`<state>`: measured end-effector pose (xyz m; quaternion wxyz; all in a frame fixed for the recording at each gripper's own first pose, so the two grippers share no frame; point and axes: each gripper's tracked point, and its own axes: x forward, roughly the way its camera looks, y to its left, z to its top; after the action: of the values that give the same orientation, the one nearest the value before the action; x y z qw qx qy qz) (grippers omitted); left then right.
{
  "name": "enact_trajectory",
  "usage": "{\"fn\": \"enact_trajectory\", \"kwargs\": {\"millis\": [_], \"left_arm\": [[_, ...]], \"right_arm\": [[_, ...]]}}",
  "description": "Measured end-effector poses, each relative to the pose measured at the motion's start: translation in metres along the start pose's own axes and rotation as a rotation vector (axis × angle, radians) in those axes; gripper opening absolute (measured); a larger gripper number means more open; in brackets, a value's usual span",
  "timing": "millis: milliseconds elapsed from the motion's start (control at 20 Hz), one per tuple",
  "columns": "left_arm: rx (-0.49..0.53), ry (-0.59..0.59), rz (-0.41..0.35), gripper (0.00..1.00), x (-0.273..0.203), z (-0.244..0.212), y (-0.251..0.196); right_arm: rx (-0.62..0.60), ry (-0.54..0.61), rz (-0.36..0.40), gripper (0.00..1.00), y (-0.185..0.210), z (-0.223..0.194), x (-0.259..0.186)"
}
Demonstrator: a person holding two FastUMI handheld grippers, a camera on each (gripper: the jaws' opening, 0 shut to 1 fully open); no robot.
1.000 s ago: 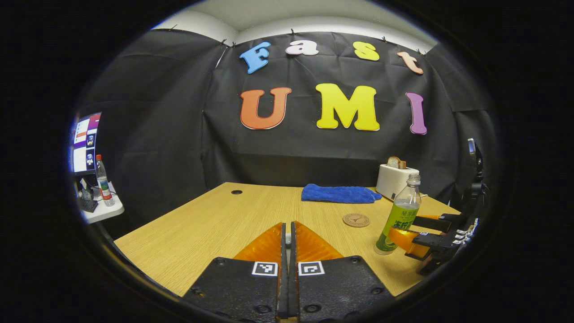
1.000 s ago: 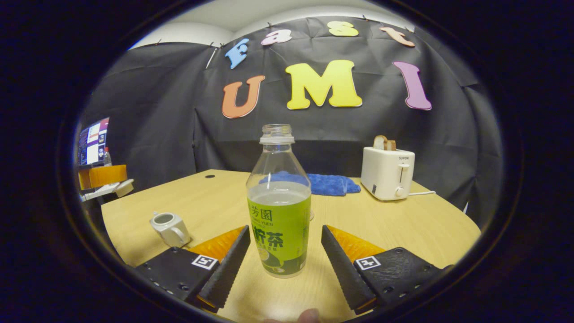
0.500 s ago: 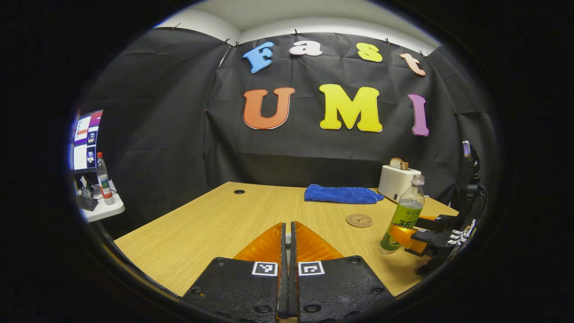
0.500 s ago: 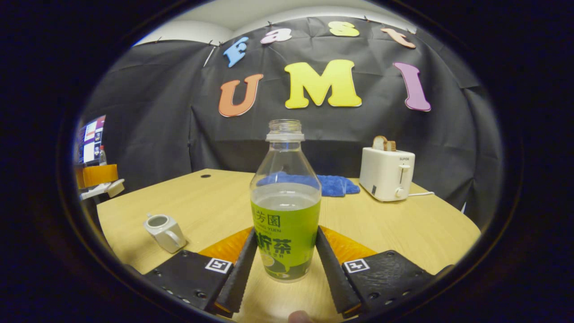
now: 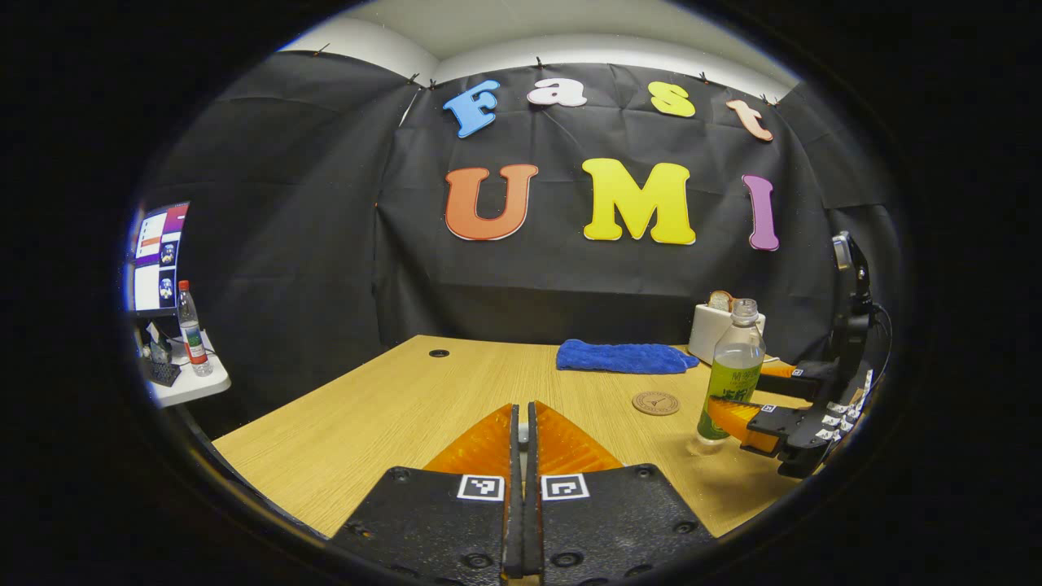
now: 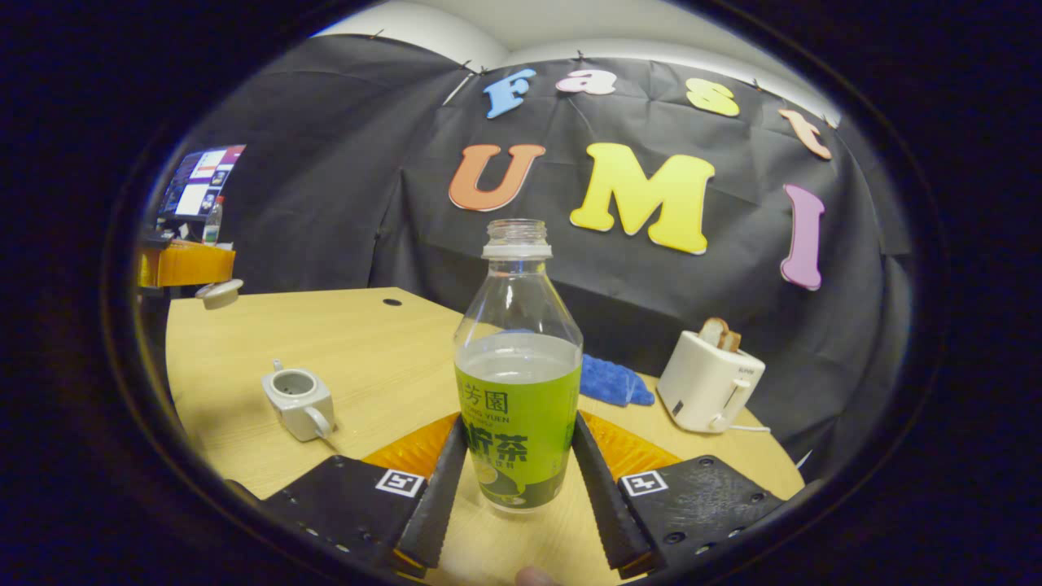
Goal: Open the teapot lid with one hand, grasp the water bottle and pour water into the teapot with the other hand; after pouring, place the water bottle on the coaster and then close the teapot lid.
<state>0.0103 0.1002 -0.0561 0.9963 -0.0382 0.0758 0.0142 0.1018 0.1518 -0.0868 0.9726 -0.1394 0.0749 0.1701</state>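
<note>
Right tongs (image 6: 514, 480) clamp both fingers on the water bottle (image 6: 518, 382) at frame centre, lifted off the bench (image 6: 366, 358). The open teapot (image 6: 297, 400) sits lower left. Left tongs (image 5: 521, 456) are closed, gripping the lid (image 6: 218, 293).

Support surface: wooden table (image 5: 407, 407).
At frame right I see a blue cloth (image 5: 623, 357), coaster (image 5: 656, 403) and toaster (image 6: 710, 380) on it; lidless teapot (image 6: 295, 400) sits lower left.

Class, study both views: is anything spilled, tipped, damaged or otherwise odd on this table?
Nothing is spilled or damaged. The water bottle has no cap, but sits upright in the right gripper. The teapot stands upright with its top open; the left gripper holds the lid aloft, which fits the task.
</note>
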Motion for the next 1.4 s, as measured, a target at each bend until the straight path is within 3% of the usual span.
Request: {"fn": "enact_trajectory", "kwargs": {"millis": [350, 800, 1400], "left_arm": [[-0.037, 0.013, 0.046, 0.03, 0.008, -0.014, 0.028], [-0.058, 0.004, 0.046, 0.03, 0.009, -0.015, 0.042], [-0.077, 0.032, 0.044, 0.03, 0.016, -0.032, 0.056]], "right_arm": [[-0.351, 0.010, -0.033, 0.72, -0.001, 0.009, 0.020], [-0.829, -0.063, -0.076, 0.73, 0.015, 0.011, 0.032], [-1.210, -0.164, -0.082, 0.72, 0.044, 0.024, 0.039]]}}
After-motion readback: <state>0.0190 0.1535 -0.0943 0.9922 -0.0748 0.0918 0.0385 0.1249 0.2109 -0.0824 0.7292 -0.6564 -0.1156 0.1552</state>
